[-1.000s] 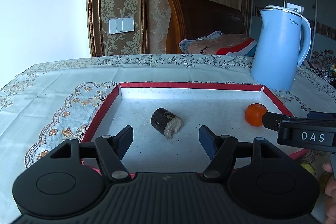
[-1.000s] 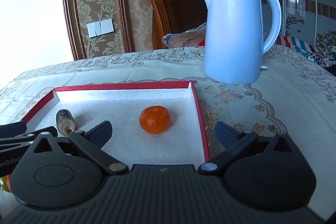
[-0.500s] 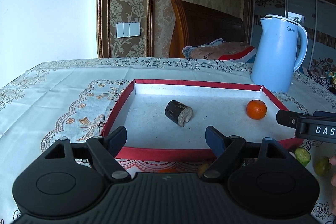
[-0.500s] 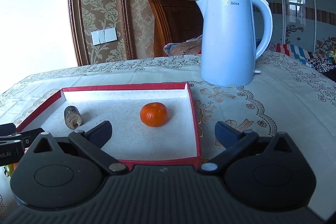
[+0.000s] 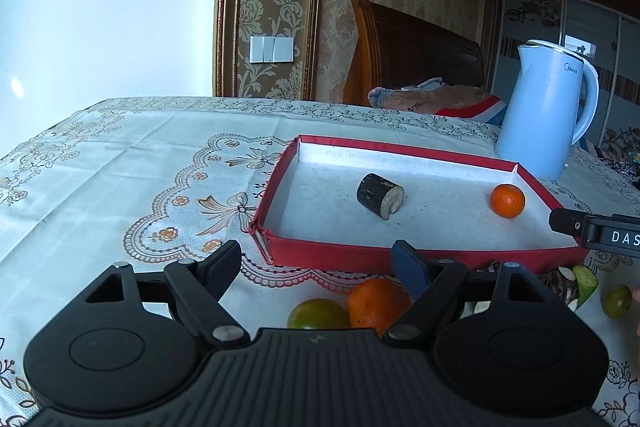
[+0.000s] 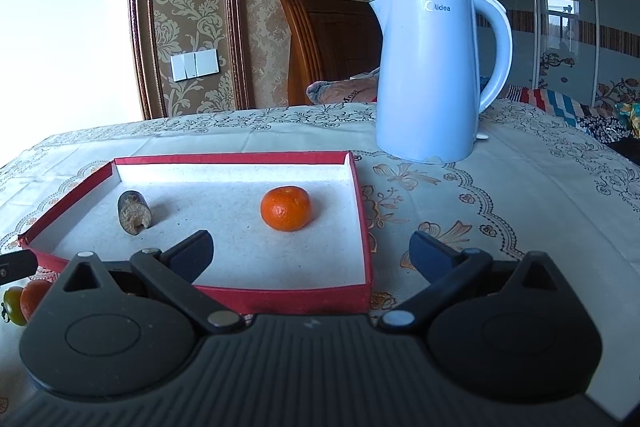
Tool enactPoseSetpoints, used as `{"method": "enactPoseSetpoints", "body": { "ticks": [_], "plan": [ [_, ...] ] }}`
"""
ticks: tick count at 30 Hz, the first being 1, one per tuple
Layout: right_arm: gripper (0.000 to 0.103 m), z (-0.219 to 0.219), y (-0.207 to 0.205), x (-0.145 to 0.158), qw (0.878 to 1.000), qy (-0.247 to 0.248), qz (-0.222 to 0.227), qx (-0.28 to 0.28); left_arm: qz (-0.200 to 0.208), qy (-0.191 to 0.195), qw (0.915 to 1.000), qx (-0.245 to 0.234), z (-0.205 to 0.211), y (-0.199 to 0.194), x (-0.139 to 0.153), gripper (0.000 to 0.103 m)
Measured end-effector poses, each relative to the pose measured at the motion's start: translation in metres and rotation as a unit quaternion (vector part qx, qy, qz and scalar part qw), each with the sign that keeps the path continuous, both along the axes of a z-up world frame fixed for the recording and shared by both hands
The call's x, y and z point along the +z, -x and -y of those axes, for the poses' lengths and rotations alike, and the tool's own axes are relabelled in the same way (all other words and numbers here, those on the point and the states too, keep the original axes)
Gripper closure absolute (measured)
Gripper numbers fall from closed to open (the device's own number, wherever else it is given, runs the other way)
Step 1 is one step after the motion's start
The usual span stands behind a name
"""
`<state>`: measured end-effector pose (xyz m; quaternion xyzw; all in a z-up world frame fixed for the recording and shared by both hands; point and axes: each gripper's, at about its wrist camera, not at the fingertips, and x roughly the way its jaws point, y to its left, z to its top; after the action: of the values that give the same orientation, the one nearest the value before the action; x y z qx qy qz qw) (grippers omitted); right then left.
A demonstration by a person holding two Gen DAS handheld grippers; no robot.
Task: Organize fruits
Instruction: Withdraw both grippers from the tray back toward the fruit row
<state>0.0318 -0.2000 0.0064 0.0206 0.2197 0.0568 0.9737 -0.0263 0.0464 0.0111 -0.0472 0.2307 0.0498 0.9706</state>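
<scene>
A red tray [image 5: 424,255] with a white floor sits on a patterned tablecloth [image 5: 120,179]. Inside it lie two things: a dark short log-like piece [image 5: 379,195] with a pale cut end, toward the left, and an orange [image 5: 507,201] toward the right, well apart from each other.

The left gripper [image 5: 320,263] hovers on the near side of the tray with its jaws spread wide and nothing between them. Its fingers reach about as far as the tray's near wall. Just under its right finger, on the cloth outside the tray, a second orange [image 5: 374,303] and a green fruit [image 5: 318,313] lie side by side, touching or nearly so. Further right on the cloth, near the tray's near right corner, lie a cut green piece [image 5: 585,278] and a small green round fruit [image 5: 617,301].

The right gripper [image 6: 310,253] is also wide open and holds nothing. Its left finger hangs over the tray floor near the front wall, while its right finger is outside the tray, over the cloth. The orange in the tray lies beyond the fingertips, a little left of the midline between them, and the dark piece lies farther left, beyond the left finger.

A light blue kettle [image 6: 430,79] stands upright on the cloth beyond the tray's far right corner.
</scene>
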Motion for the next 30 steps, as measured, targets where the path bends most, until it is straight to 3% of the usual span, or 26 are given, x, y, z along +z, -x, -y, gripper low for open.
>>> {"method": "enactPoseSetpoints", "body": {
  "ticks": [10,17,21,26,30],
  "plan": [
    [0.000,0.000,0.000,0.000,1.000,0.000,-0.001,0.004,-0.007,-0.037,0.9984,-0.044,0.000,0.015,-0.008,0.018],
    [0.000,0.000,0.000,-0.001,1.000,0.001,-0.004,0.003,-0.017,-0.055,0.9908,-0.123,0.008,0.019,-0.010,0.013],
    [0.000,0.000,0.000,-0.001,1.000,-0.001,-0.002,0.004,0.000,-0.107,0.9863,-0.125,-0.006,0.032,-0.012,0.012],
    [0.000,-0.002,-0.001,-0.001,1.000,-0.002,-0.006,0.009,-0.042,-0.081,0.9887,-0.119,-0.033,0.024,-0.016,0.012],
    [0.000,-0.003,-0.002,-0.002,1.000,0.001,-0.008,0.008,-0.055,-0.095,0.9864,-0.123,-0.031,0.021,-0.018,0.012]
  ]
}}
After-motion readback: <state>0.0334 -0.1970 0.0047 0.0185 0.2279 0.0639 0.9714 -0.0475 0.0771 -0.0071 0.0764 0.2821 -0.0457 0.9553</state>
